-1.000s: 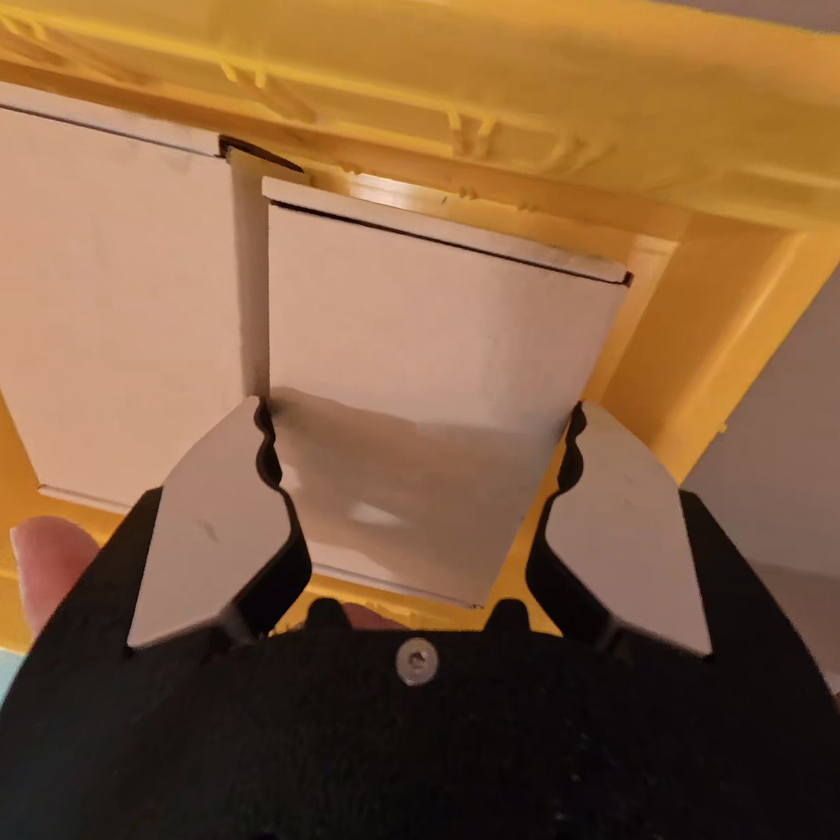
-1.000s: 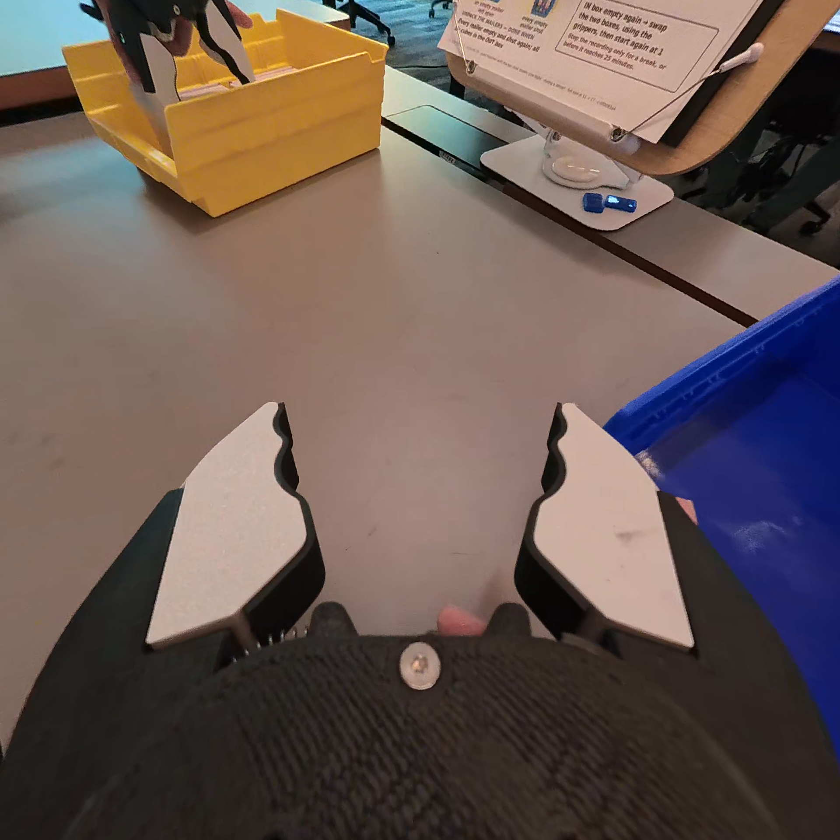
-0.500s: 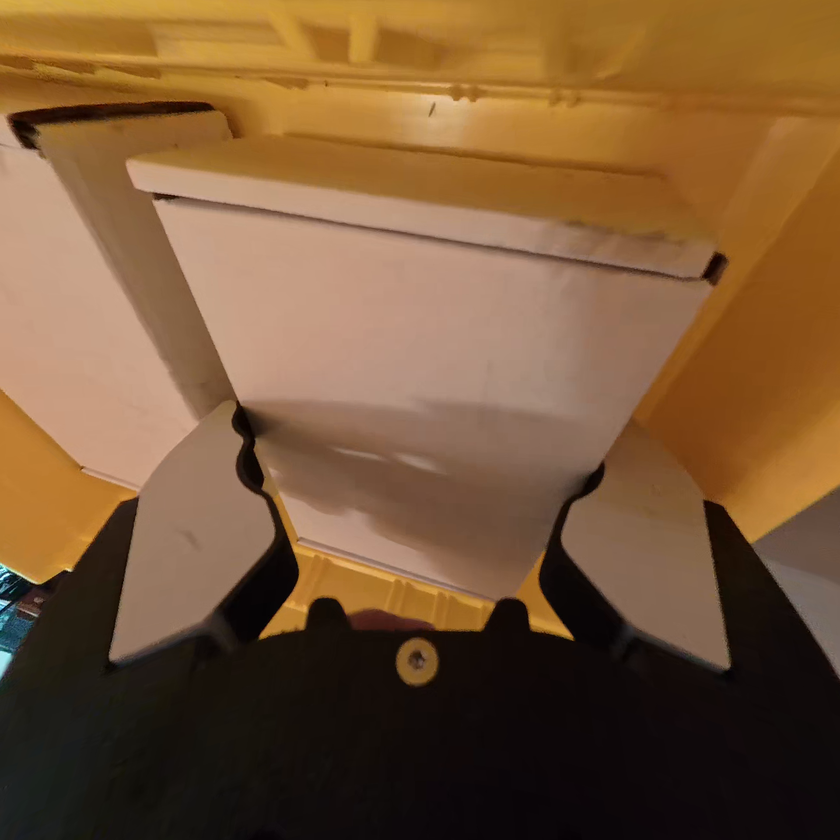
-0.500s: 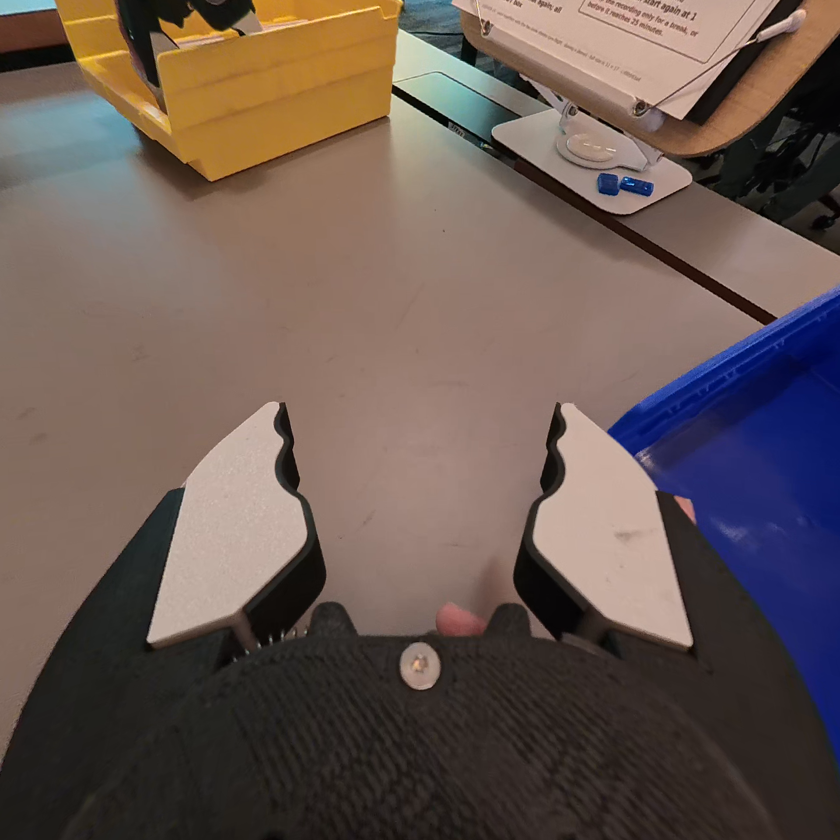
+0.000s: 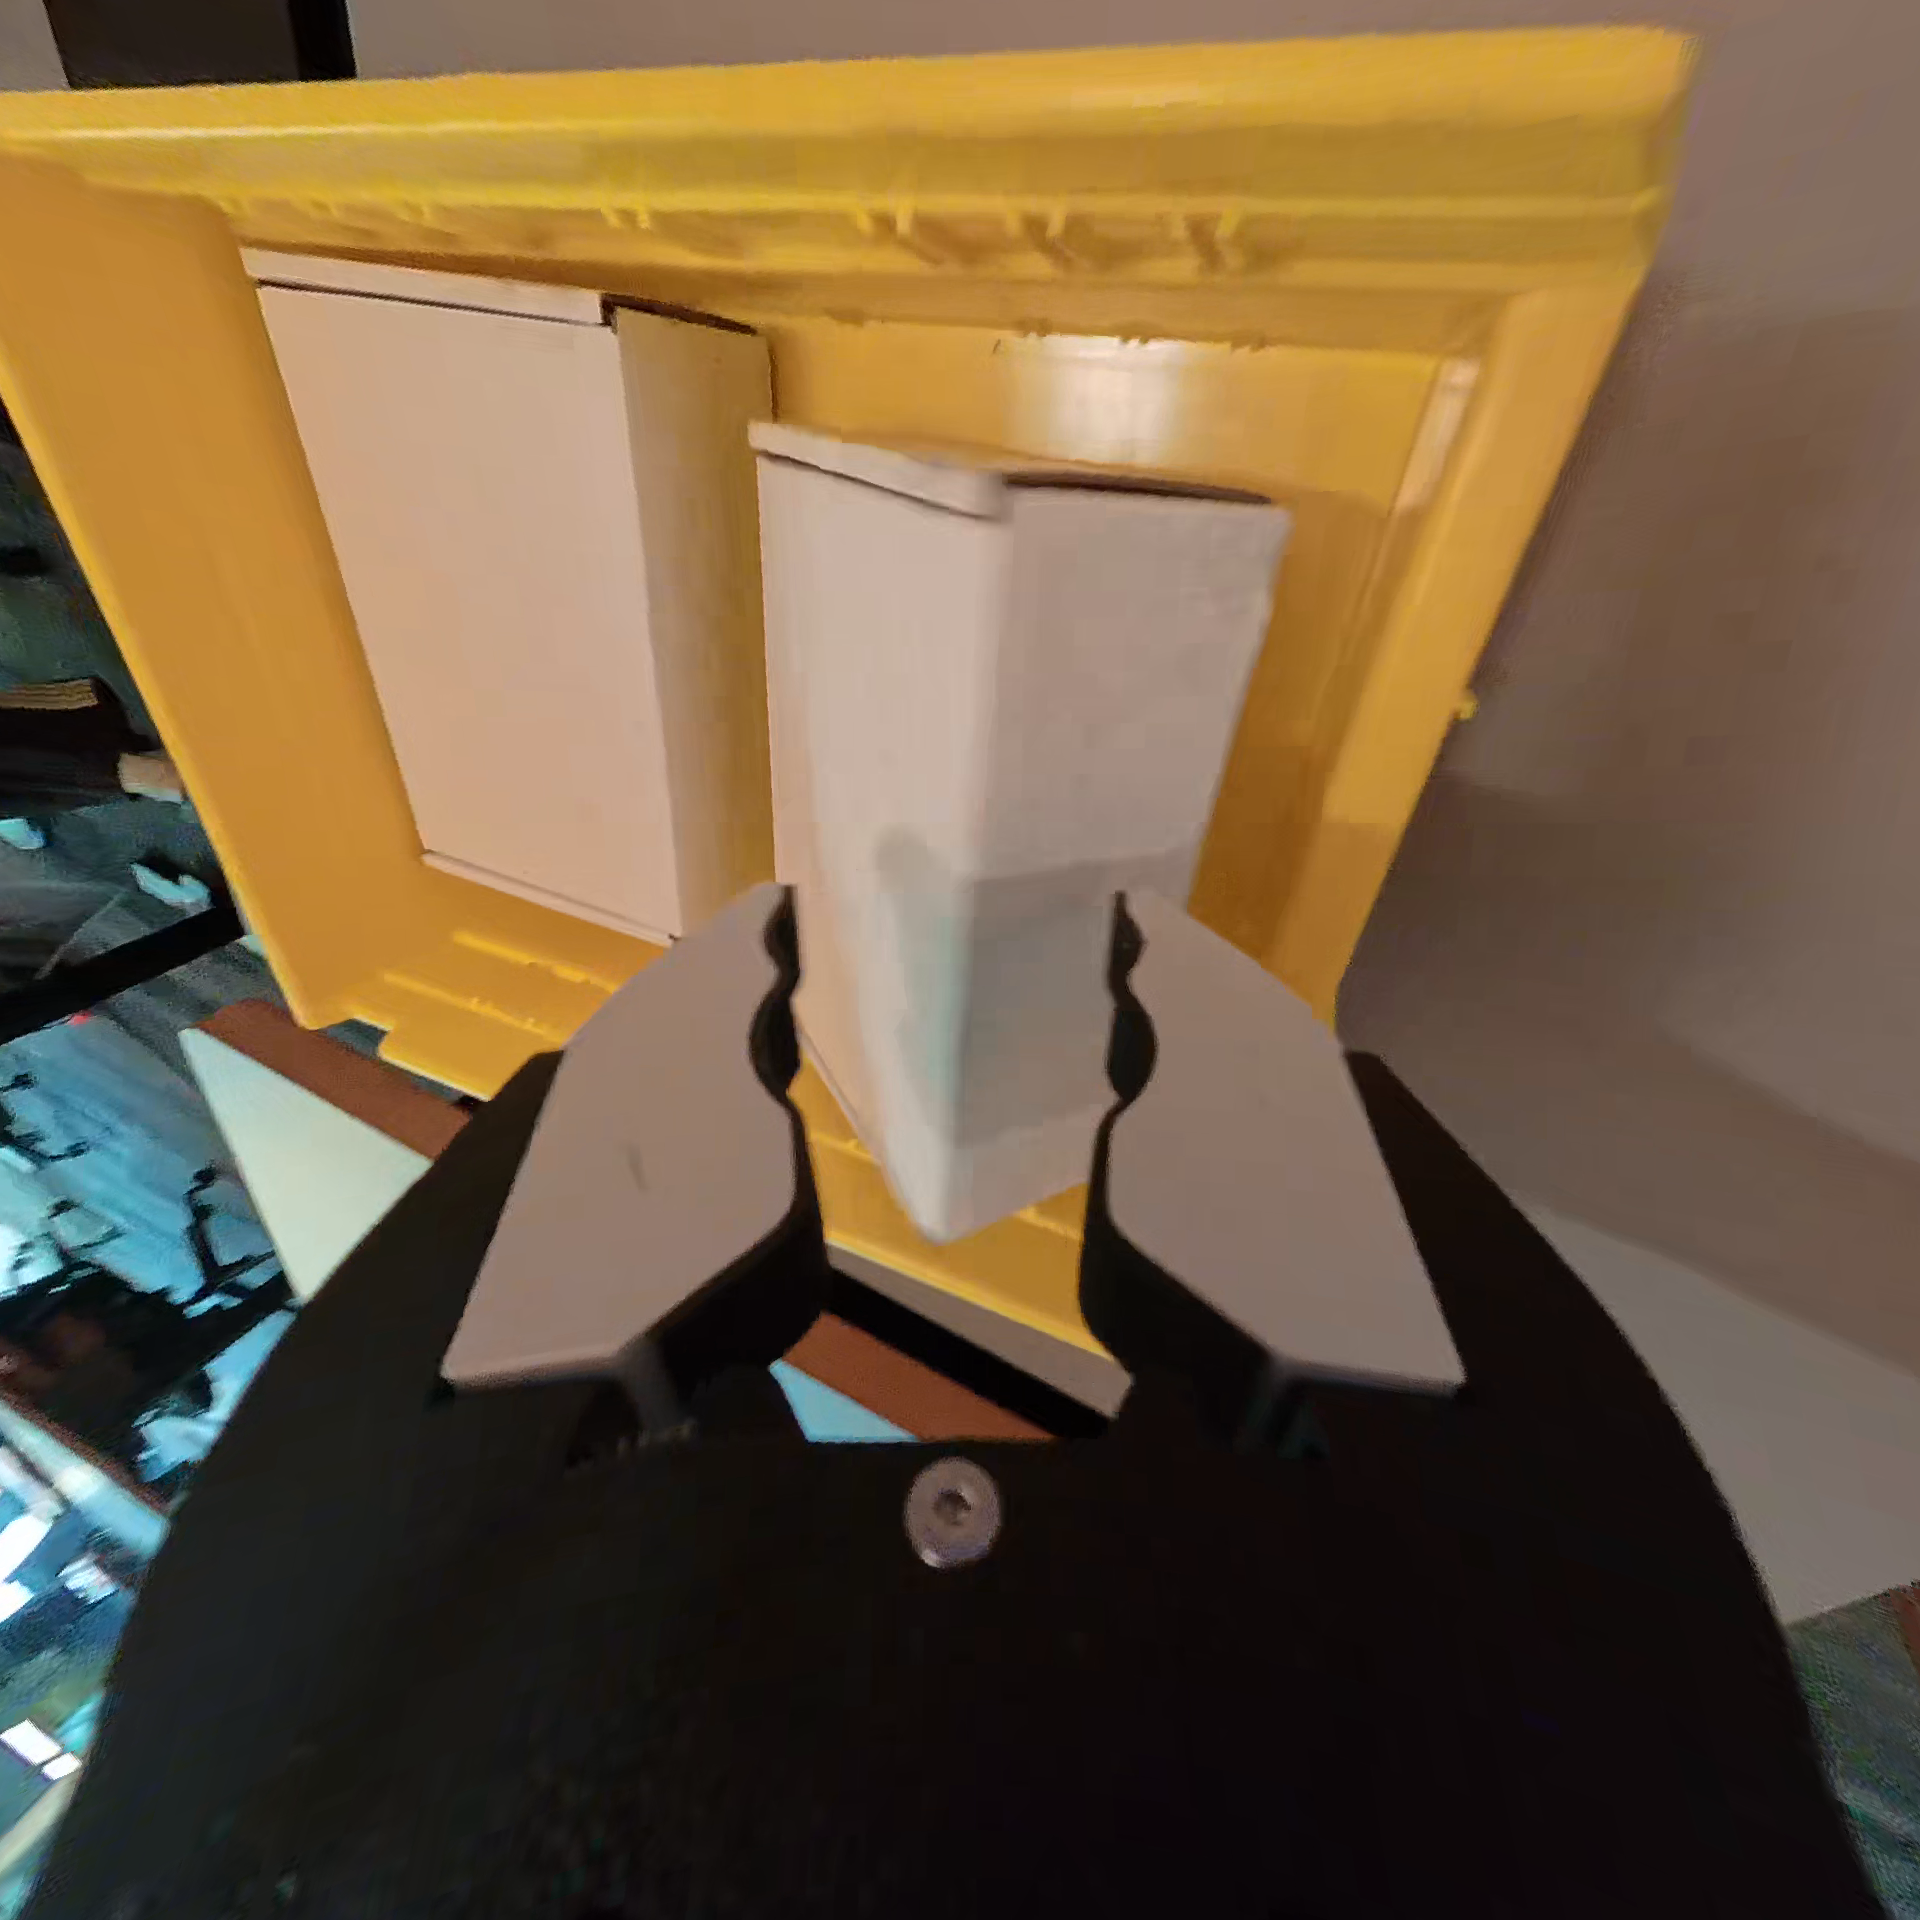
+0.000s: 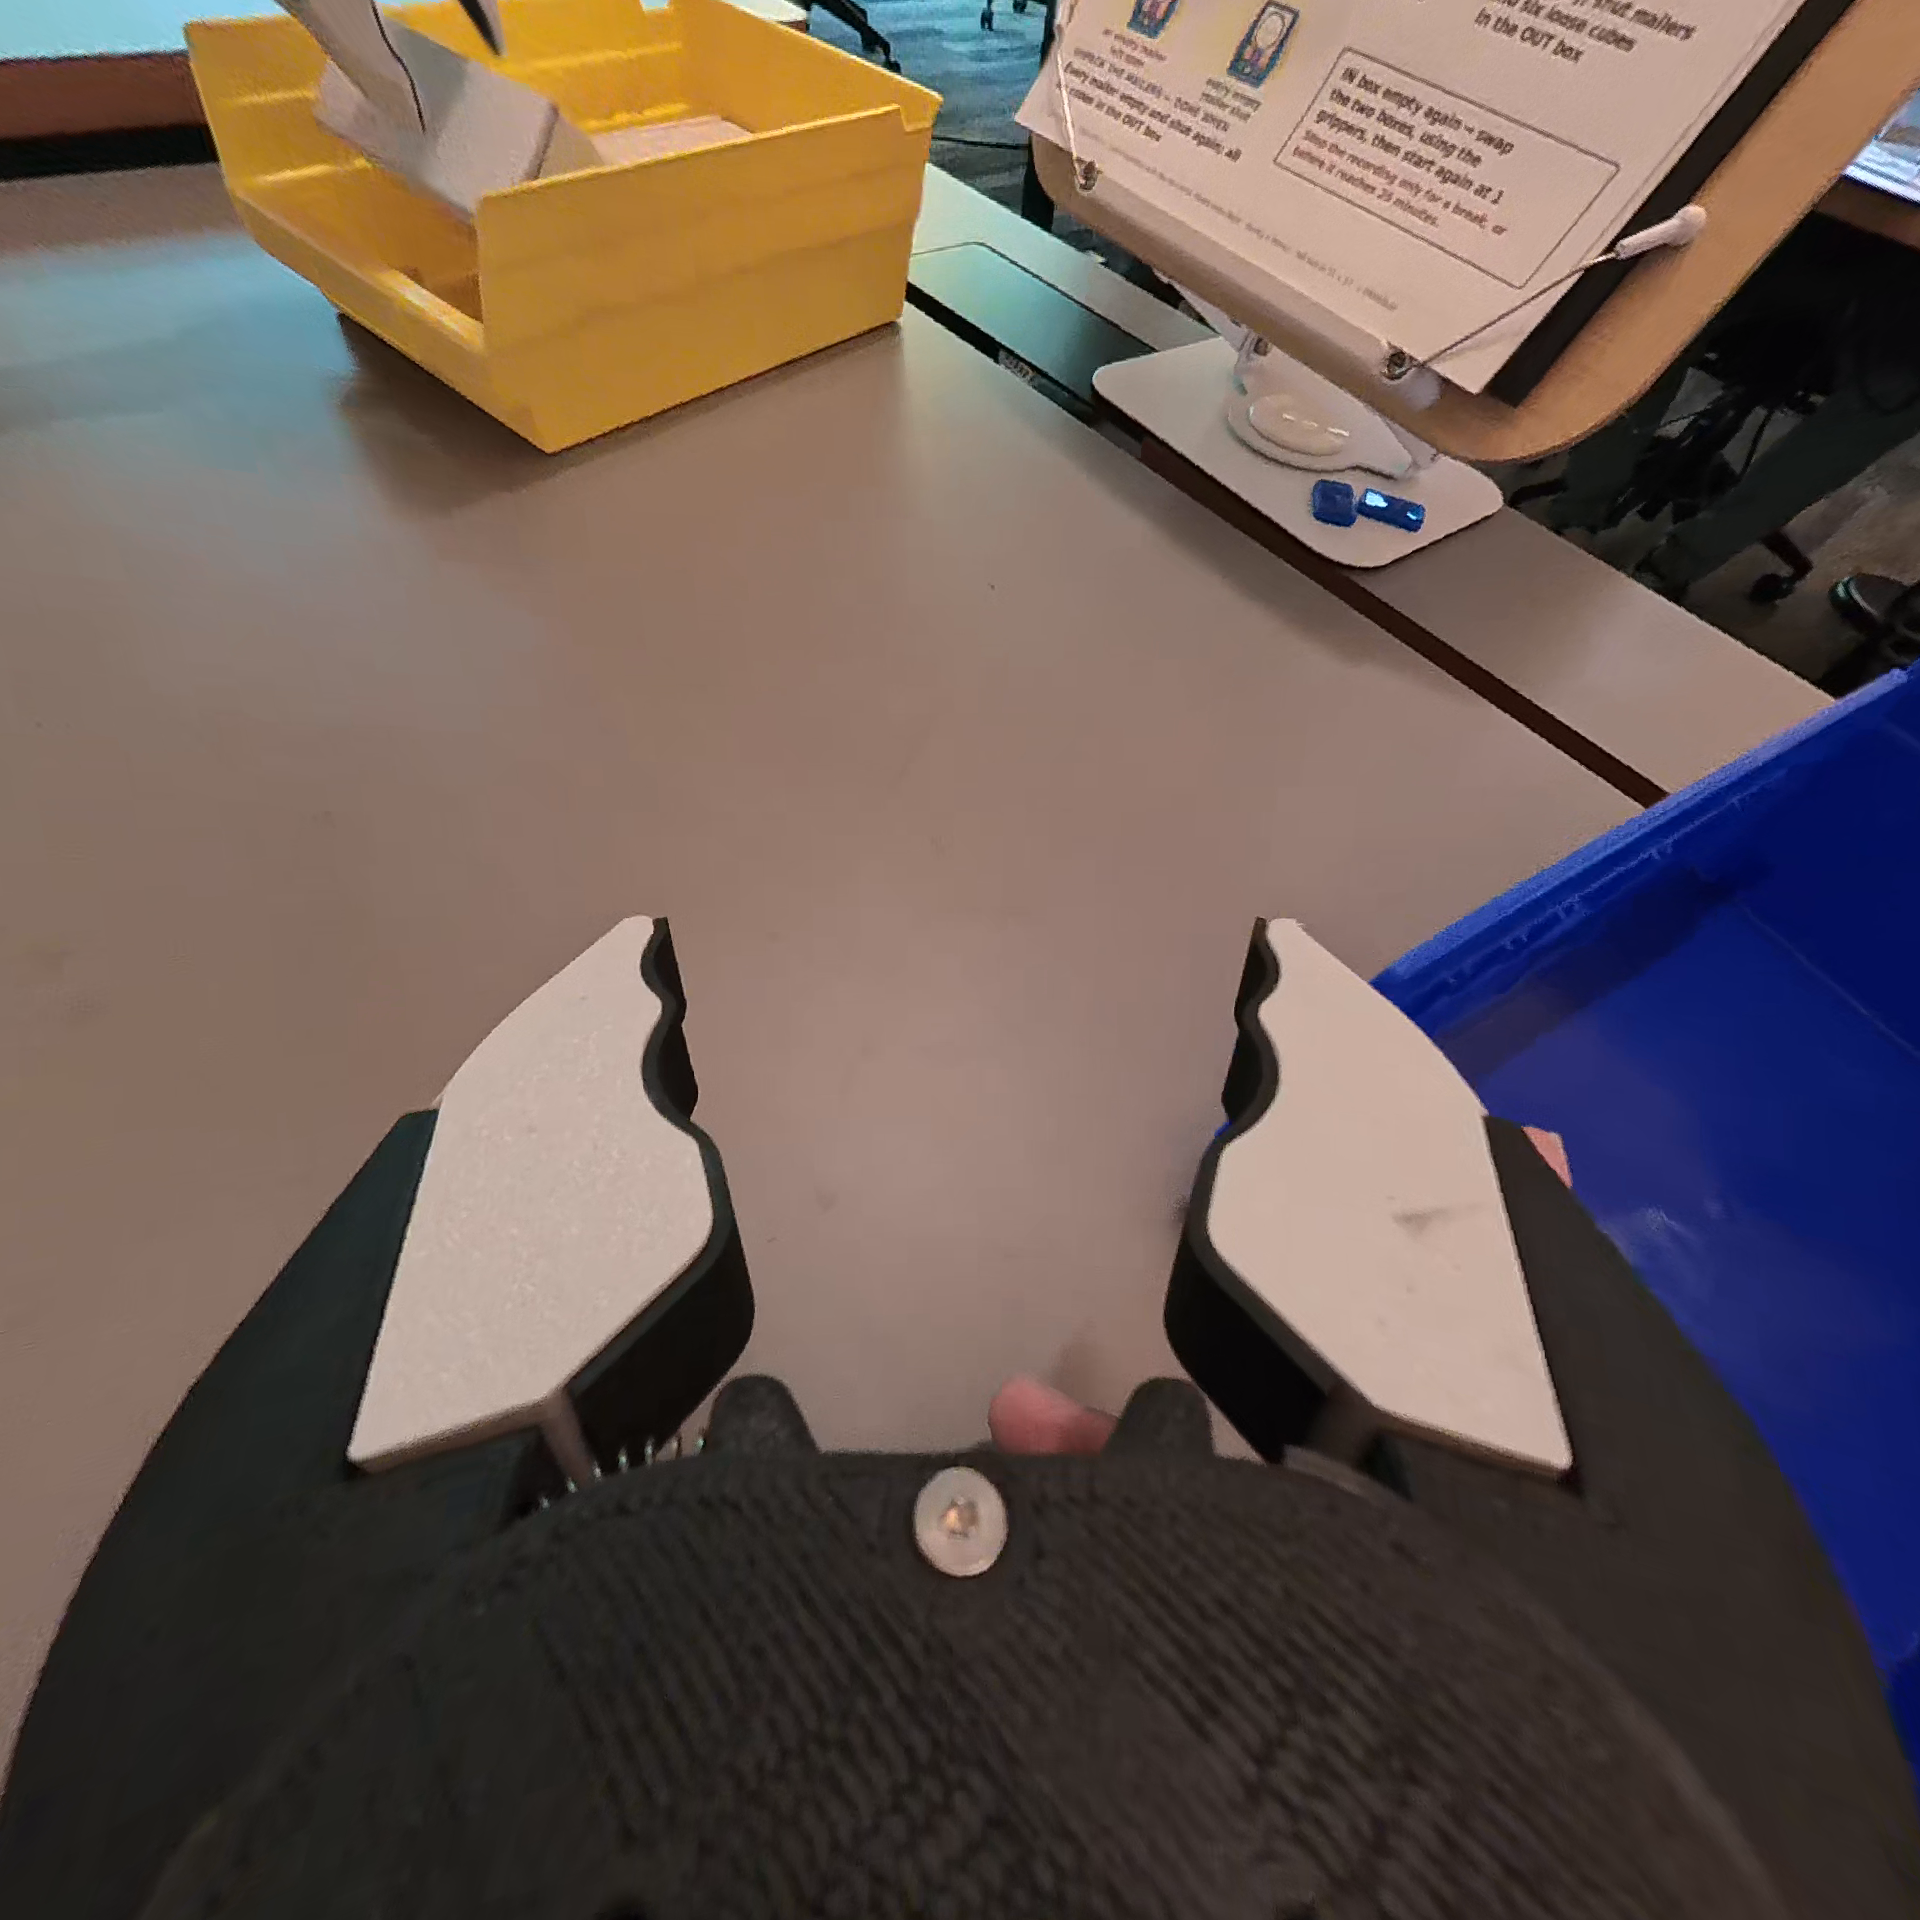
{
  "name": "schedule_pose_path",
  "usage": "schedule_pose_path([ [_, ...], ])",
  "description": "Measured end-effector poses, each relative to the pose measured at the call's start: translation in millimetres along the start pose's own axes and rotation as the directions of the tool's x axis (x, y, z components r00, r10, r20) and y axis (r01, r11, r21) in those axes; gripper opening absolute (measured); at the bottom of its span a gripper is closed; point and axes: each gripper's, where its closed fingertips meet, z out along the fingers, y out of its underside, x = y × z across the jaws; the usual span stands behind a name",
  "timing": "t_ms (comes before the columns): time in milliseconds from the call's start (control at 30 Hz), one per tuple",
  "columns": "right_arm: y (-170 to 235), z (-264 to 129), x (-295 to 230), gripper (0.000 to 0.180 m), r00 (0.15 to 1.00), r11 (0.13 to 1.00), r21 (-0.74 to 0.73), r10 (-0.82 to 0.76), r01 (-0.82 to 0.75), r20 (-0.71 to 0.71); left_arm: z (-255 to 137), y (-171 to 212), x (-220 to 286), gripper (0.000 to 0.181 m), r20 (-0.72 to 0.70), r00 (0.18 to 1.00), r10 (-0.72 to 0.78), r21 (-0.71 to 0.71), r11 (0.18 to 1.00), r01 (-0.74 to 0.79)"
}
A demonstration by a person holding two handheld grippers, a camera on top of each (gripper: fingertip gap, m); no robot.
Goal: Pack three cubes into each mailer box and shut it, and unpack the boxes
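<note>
Mailer box [image 5: 997, 810], white and shut, is being held by the left gripper [image 5: 951, 1023] above the yellow bin [image 5: 935, 135]; the jaws are closed most of the way on its near end, one finger pressing on each side. In the right wrist view the same box [image 6: 447, 125] is being seen tilted over the bin rim. A second mailer box [image 5: 468, 582] is lying flat inside the bin, just beside the lifted one. The right gripper [image 6: 961, 1039] is being kept wide open with nothing in it, over the bare desk [image 6: 831, 675] and next to the blue bin [image 6: 1714, 1039].

The grip is being taken only near one end, so the box is probably hanging with most of its weight beyond the fingers; it could be rotated in the jaws or slipped out while it is being carried. The far corner could also be caught on the bin wall if the lift is too low, and the lid could be sprung open if the cardboard is squeezed too hard.

Compared with half a second ago, the box is being seen turned on edge and raised out of the bin, and the left jaws are being seen much narrower. The right gripper is being seen almost unchanged
</note>
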Motion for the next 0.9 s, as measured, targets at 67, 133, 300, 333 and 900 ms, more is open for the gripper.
schedule_pose_path([
  [67,-2.0,-1.6,-4.4,0.102,0.999,0.999,-0.002,-0.039,0.039,0.006,-1.7,1.6,8.7,0.077,-0.058,0.996,-0.06,0.008,0.998,0.061],
  [133,-5.2,-4.7,-7.8,0.102,0.998,0.998,0.012,-0.064,0.063,0.012,-2.3,3.1,11.0,0.084,-0.074,0.992,-0.099,0.006,0.995,0.1],
  [300,-6.7,-9.3,-6.7,0.1,0.998,0.998,0.03,-0.059,0.058,0.015,5.6,1.4,26.7,0.103,-0.154,0.981,-0.115,-0.004,0.993,0.116],
  [333,-5.5,-9.3,-5.4,0.1,0.998,0.998,0.023,-0.057,0.057,0.01,10.1,2.8,29.5,0.104,-0.167,0.98,-0.109,-0.02,0.994,0.107],
  [900,30.4,6.3,1.3,0.101,0.999,0.994,-0.1,-0.048,0.05,0.018,59.0,22.3,12.4,0.137,-0.335,0.934,-0.127,-0.151,0.985,0.08],
])
